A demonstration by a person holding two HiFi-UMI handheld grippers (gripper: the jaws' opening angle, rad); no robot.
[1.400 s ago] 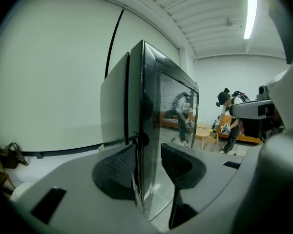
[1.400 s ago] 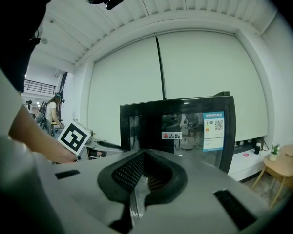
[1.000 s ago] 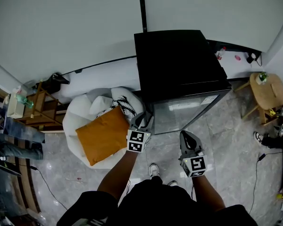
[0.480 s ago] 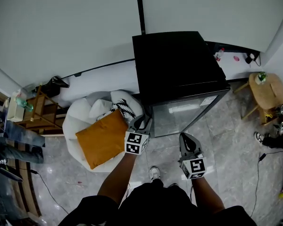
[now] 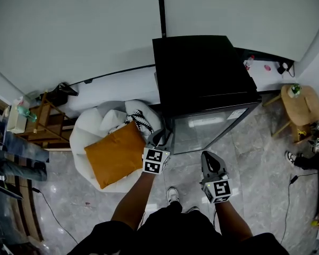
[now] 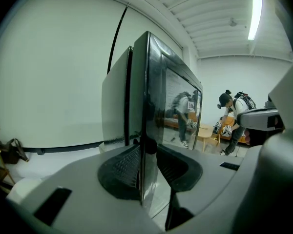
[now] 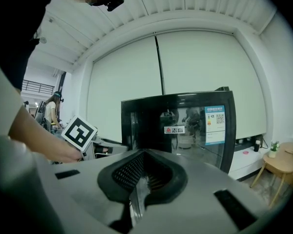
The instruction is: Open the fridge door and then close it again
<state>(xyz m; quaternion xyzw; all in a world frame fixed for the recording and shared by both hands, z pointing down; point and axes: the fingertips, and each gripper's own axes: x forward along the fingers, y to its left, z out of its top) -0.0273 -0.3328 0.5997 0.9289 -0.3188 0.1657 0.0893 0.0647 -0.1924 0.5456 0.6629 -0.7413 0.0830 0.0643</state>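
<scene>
Tile floor [image 5: 255,158] w/ fridge [image 5: 202,73], beanbag [image 5: 90,129], stool [image 5: 303,105]

You face a plain white wall [image 5: 74,25]; glossy grey marble floor [image 5: 250,158] underfoot; a white beanbag [image 5: 90,126] bearing an orange cushion [image 5: 115,153] on your left; a round wooden side table [image 5: 303,102] on your right.

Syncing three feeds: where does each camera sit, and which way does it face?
Head view: on the person's head, down onto the fridge; forearms, left gripper, right gripper show.
Left gripper view: on that gripper, along the fridge door edge; its jaws, just closing, grip it.
Right gripper view: on that gripper, facing the door's front; jaws together, left gripper visible.
All share the fridge door.
</scene>
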